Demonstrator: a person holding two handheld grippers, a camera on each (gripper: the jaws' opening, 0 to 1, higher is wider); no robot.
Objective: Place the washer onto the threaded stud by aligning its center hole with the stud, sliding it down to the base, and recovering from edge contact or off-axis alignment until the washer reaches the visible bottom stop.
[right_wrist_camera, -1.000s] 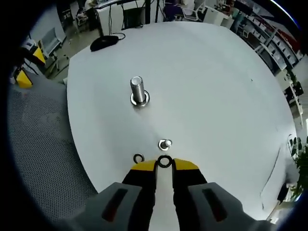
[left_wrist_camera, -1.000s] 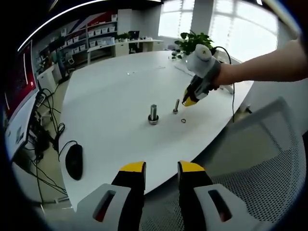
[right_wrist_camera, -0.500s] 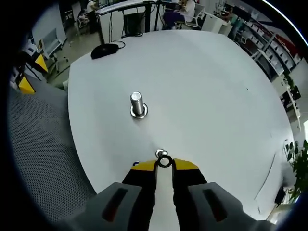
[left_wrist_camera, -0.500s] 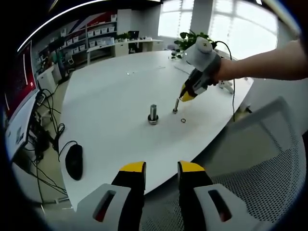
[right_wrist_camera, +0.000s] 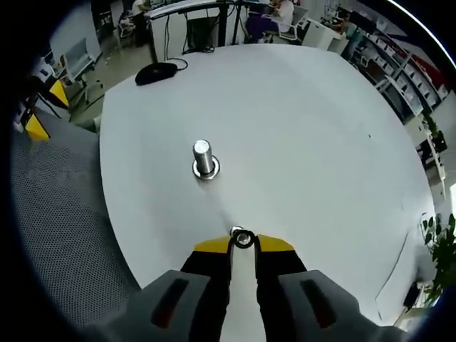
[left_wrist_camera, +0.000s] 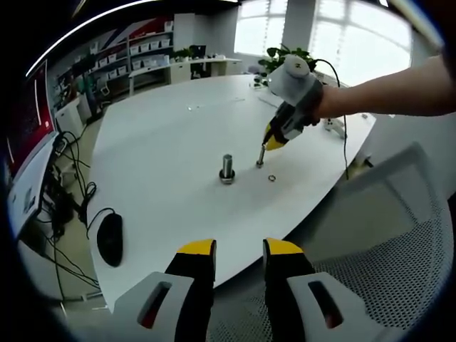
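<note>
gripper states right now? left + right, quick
Left gripper: open, holding nothing, hanging off the table edge.
Right gripper: shut on the washer, at the top of the small stud.

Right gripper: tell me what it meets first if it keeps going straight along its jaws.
Most likely the small threaded stud: the right gripper holds the washer just over its top. Depth is unclear.

The left gripper point(left_wrist_camera: 239, 251) hangs off the edge of the white table point(left_wrist_camera: 164, 142), jaws parted with nothing between them. On the table stand a large bolt point(left_wrist_camera: 227, 169) and a thin threaded stud point(left_wrist_camera: 261, 156); a loose washer point(left_wrist_camera: 272, 178) lies beside the stud. The right gripper point(left_wrist_camera: 273, 140) hovers at the stud's top. A black mouse point(left_wrist_camera: 110, 239) lies near the table edge.
</note>
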